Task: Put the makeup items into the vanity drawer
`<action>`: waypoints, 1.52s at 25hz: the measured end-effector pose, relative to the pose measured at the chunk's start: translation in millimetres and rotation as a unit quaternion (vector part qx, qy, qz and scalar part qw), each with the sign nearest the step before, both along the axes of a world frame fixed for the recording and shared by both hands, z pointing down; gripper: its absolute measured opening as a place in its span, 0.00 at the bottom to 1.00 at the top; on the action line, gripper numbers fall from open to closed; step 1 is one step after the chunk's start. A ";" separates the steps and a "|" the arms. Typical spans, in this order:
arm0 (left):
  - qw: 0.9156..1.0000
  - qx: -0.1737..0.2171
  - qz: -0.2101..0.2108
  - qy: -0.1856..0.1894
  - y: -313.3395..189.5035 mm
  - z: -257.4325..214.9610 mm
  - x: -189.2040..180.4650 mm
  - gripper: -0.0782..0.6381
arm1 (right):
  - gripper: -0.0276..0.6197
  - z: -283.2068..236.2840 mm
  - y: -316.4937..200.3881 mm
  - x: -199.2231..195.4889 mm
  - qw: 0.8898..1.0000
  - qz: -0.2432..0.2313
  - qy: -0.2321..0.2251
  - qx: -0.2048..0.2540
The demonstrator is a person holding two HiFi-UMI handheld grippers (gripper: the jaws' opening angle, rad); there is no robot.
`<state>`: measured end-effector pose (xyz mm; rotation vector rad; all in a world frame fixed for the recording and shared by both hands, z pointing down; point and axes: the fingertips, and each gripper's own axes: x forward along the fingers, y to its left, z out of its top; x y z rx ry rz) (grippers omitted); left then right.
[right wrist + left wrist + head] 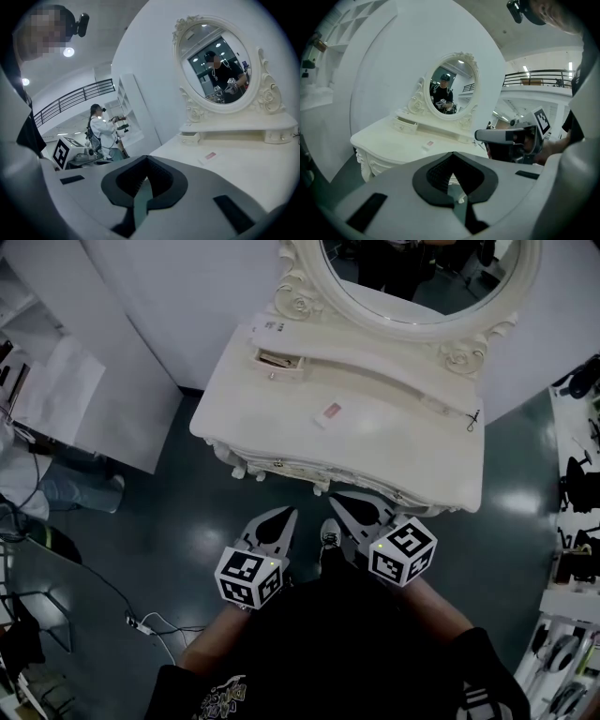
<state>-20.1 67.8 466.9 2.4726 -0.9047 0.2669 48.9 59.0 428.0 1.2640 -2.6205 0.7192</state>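
Head view first. The white counter (281, 432) sits under the oval mirror (422, 277), and the makeup item (330, 413) lies flat out in the middle of it, well apart from everything else. It is a slim little piece with a pink patch, though it's too small here to say what kind of product it is. Its long axis runs on a slant, with the pink end towards the mirror and the pale end towards the front edge. The small drawer (277, 360) stands pulled out at the left of the raised shelf, so I'd say the way in is ready. The left gripper (281, 517) and right gripper (342, 502) hang low, short of the counter's front edge. That reads as an approach, with nothing picked up yet.

Over to the left gripper view. The left gripper (453, 155) has its fingers pressed together at the tips, with nothing between them. The makeup item (427, 145) sits ahead on the counter and the drawer (405, 124) is beyond it to the left.

Right gripper view now. The right gripper (146, 159) is the same story, its fingers closed tip to tip and empty. The makeup item (209, 156) shows off to the right, lying slantwise, and the drawer (190, 138) is behind it under the mirror (218, 70). Either gripper will need to spread its fingers across the item's short side to lift it.
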 end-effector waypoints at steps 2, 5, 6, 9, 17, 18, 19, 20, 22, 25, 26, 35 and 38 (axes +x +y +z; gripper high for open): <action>1.000 -0.001 -0.004 -0.002 -6.7 1.8 6.4 0.11 | 0.09 0.5 -10.1 7.8 1.000 -0.003 0.003 0.002; 1.000 -0.003 -0.010 -0.005 -16.7 4.5 17.7 0.11 | 0.09 1.4 -24.7 21.9 1.000 -0.005 0.006 0.006; 1.000 -0.004 -0.011 -0.006 -20.0 5.0 21.8 0.11 | 0.09 2.0 -29.3 27.1 1.000 -0.006 0.007 0.007; 1.000 -0.006 -0.016 -0.012 -29.5 5.2 33.7 0.11 | 0.09 4.7 -42.0 42.7 1.000 -0.010 0.008 0.007; 0.999 -0.015 -0.031 -0.025 -59.1 10.0 60.8 0.11 | 0.09 18.8 -78.3 77.5 1.000 -0.025 0.002 -0.002; 0.999 -0.014 -0.034 -0.026 -63.4 10.6 63.8 0.11 | 0.09 21.1 -82.8 80.5 1.000 -0.028 0.002 -0.004; 0.999 -0.014 -0.038 -0.027 -68.0 11.3 66.3 0.11 | 0.09 23.4 -87.2 83.1 0.999 -0.032 0.001 -0.005; 0.999 -0.014 -0.043 -0.028 -72.7 12.1 68.4 0.11 | 0.09 25.7 -91.7 85.3 0.999 -0.036 0.001 -0.007; 0.998 -0.013 -0.053 -0.030 -82.3 13.5 71.2 0.11 | 0.09 29.6 -100.3 89.4 0.999 -0.044 0.003 -0.009; 0.997 -0.013 -0.071 -0.032 -96.2 13.9 73.4 0.11 | 0.09 33.2 -112.2 95.4 0.998 -0.056 0.007 -0.010; 0.996 -0.014 -0.076 -0.032 -100.4 13.5 74.2 0.11 | 0.09 33.9 -115.8 97.8 0.998 -0.059 0.008 -0.010; 0.993 -0.010 -0.112 -0.040 -127.9 5.4 87.4 0.11 | 0.09 35.6 -146.1 119.9 0.996 -0.088 0.022 -0.003; 0.992 -0.002 -0.117 -0.047 -134.4 4.0 90.3 0.11 | 0.09 43.2 -155.3 123.7 0.994 -0.101 0.036 0.002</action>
